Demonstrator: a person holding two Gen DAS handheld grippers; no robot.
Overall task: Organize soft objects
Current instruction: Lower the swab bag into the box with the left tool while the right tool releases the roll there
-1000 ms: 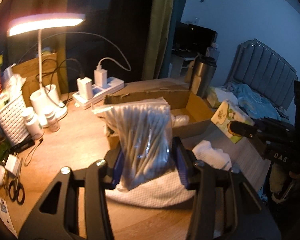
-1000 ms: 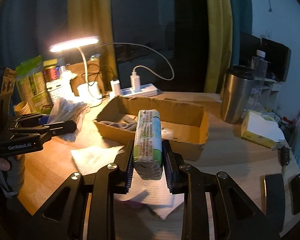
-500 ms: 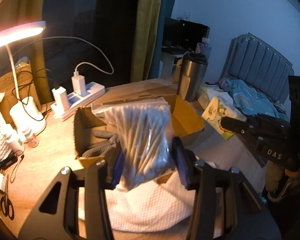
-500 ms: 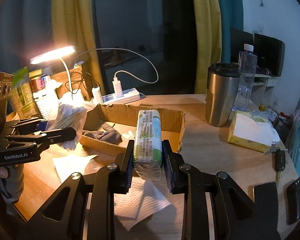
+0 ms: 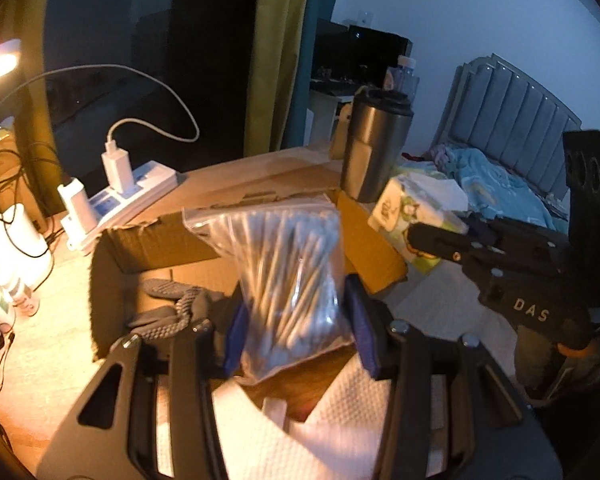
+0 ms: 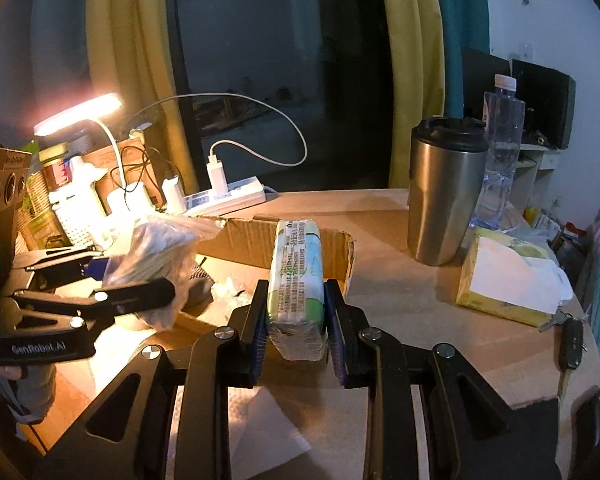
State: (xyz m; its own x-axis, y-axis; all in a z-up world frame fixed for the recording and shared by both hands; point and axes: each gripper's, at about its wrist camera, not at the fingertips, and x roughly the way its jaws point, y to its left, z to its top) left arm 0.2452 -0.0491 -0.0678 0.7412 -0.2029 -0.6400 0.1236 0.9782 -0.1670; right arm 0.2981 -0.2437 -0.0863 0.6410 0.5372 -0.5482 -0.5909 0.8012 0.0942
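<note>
Nearest to us, on the table (image 6: 400, 292), a white paper towel (image 5: 340, 428) lies spread under both tools. Above it our left hand-held gripper (image 5: 296, 320) is clamped on a clear zip bag of cotton swabs (image 5: 284, 276), the blue pads pressing into its lower half while the top stands free. Our right hand-held gripper (image 6: 296, 320) is closed on a green-and-white pack of tissues (image 6: 298, 280), held upright by its near end.

Just beyond, the open cardboard box (image 5: 148, 244) sits with dark grey knitted items (image 5: 172, 308) already lying inside, at its left end as the left camera shows it. We judge that both packs are meant for this box and that neither is in it yet: the swab bag hangs at the box's near edge, the tissue pack just short of its near wall.

The risks come from here. The swab bag is slippery film over loose sticks, so it may slide or tilt out of the pads. Both tools are heading for one narrow opening, side by side, and could knock each other or catch the box's ragged wall and shove it.

Farther back, a steel travel tumbler (image 6: 444, 196) stands near the box's right end beside an open tissue box (image 6: 504, 276); a wide swing of our right tool could topple it. A power strip (image 5: 132, 196) with chargers lies behind.
</note>
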